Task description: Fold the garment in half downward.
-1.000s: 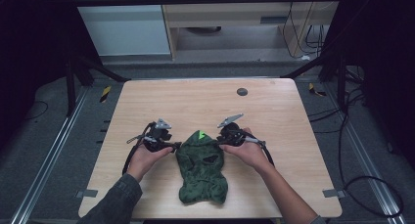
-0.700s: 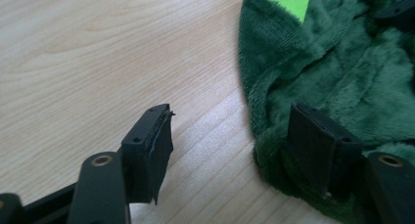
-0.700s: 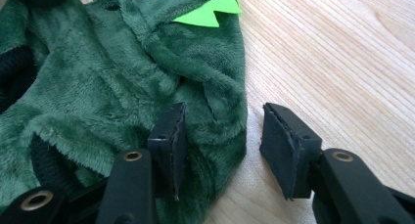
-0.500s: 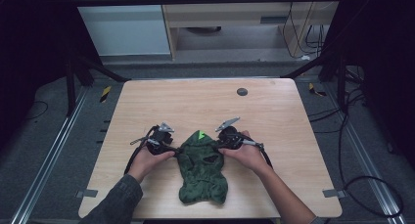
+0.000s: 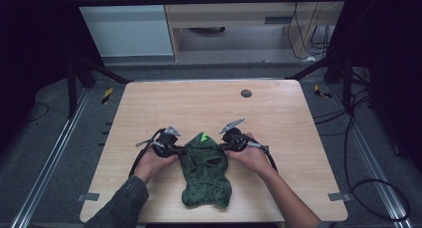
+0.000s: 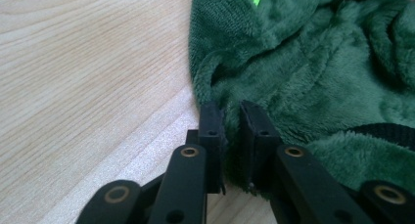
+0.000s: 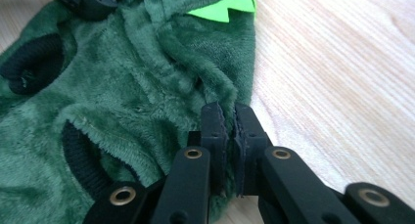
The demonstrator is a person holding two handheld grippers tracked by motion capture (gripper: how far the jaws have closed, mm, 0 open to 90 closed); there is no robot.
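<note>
The green fleece garment (image 5: pixel 204 171) is lying near the table's (image 5: pixel 149 108) front edge. The left gripper (image 6: pixel 230 117) and right gripper (image 7: pixel 229 117), jaws just closed, are each pinching fleece at opposite side edges, probably so the person can lift or spread it evenly.

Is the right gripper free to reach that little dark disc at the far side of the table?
Probably not right now. The way across the table to the disc is bare, but the right gripper has just closed on the green garment's edge, as has the left gripper. It would have to let go first.
</note>
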